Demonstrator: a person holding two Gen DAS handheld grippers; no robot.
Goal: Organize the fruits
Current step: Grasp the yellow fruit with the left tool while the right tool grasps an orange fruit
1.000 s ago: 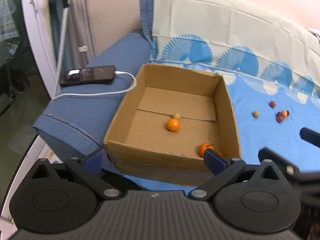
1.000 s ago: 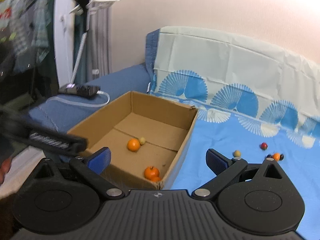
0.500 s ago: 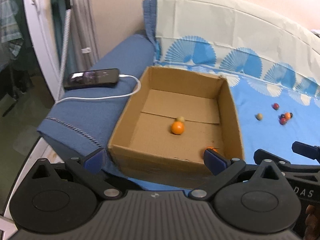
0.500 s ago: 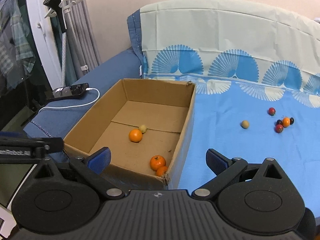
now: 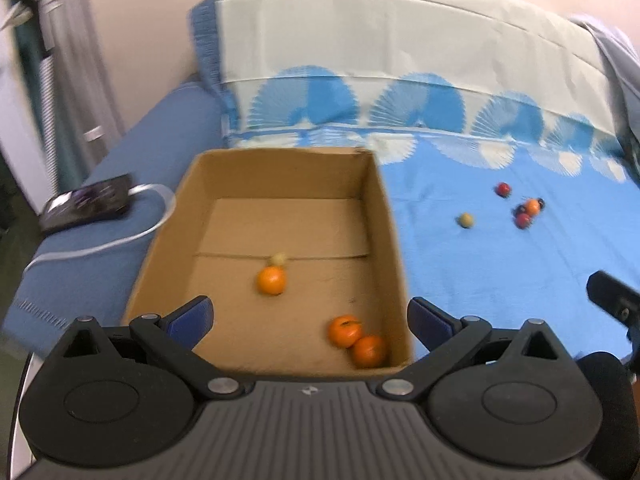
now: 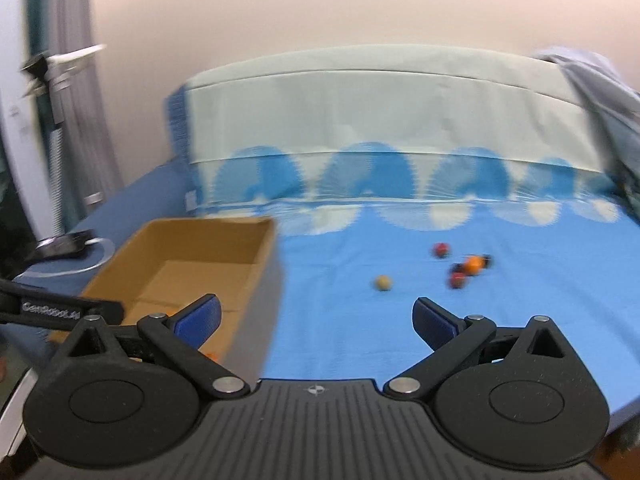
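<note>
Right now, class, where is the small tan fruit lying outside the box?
The tan fruit lies on the blue sheet, between the cardboard box and the red-orange cluster.

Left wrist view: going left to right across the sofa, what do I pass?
Black phone → white charging cable → brown cardboard box → small tan fruit → red round fruit

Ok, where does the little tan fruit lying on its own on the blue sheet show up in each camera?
Left wrist view: the tan fruit lies right of centre on the blue sheet, right of the cardboard box.
Right wrist view: the tan fruit lies just above centre, beyond the open right tongs.
Shared landmark: the red and orange fruit cluster, to its right in both views.
</note>
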